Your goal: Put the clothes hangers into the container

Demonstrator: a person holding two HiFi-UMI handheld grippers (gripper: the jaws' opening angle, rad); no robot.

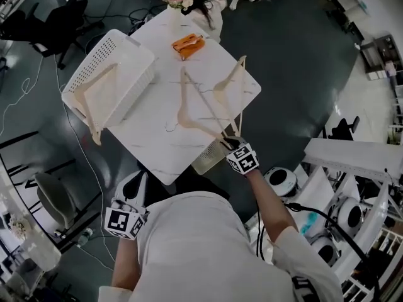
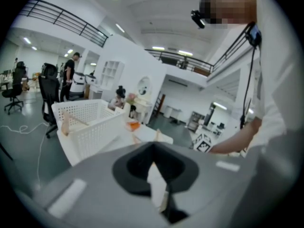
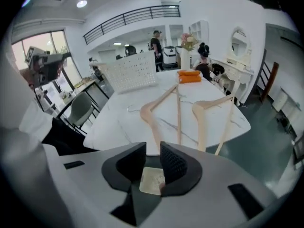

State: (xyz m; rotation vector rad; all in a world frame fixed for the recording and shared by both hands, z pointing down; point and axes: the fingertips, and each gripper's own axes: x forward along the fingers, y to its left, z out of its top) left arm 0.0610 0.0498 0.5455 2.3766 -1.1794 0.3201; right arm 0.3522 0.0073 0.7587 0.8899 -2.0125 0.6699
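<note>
right gripper (image 3: 152, 161) | narrowly parted, nothing clamped | pale wooden clothes hanger (image 3: 151, 128) flat on white marble table (image 3: 116, 127), near arm just ahead of jaw gap

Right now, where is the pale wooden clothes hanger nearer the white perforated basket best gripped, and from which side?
Probably its near arm, close to the end. The pale wooden hanger lies flat on the white marble table, that end pointing at the right hand-held gripper, so come from the near table edge, jaws astride the arm.
</note>
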